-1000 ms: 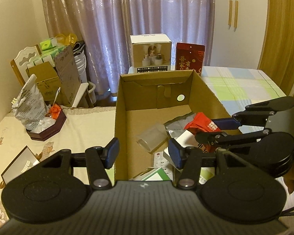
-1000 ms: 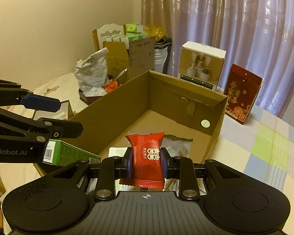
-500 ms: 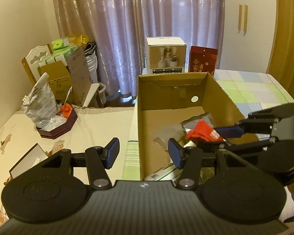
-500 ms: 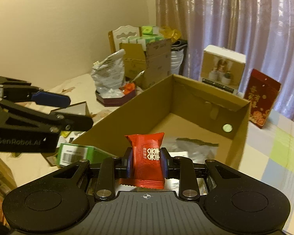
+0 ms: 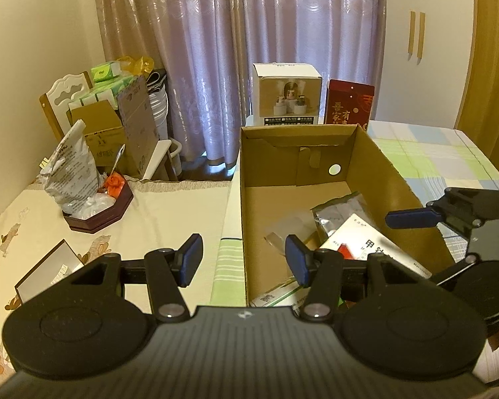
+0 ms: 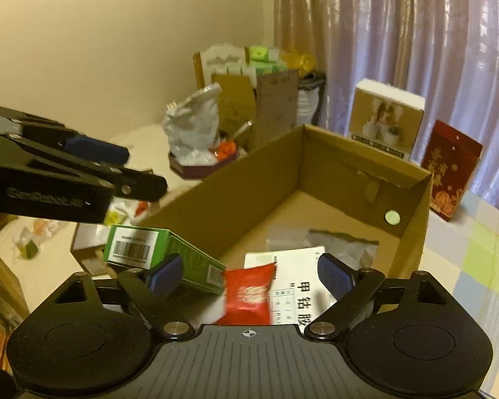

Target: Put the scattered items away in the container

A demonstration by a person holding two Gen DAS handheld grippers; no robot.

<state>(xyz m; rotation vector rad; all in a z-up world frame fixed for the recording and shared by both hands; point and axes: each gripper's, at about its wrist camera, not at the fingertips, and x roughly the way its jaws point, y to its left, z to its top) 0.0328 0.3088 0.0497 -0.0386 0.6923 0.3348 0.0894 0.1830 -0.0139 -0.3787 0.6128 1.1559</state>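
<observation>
Below the right gripper [image 6: 248,274], whose jaws stand wide apart and empty, a red snack packet [image 6: 248,296] sits blurred over a white printed box [image 6: 291,277] inside the cardboard box [image 6: 412,199]. The packet looks light, soft and crinkly, probably slippery film; pinching its flat middle or a sealed end would likely hold best. The left gripper [image 5: 243,259] hovers over the carton's near wall, also wide and empty.
</observation>
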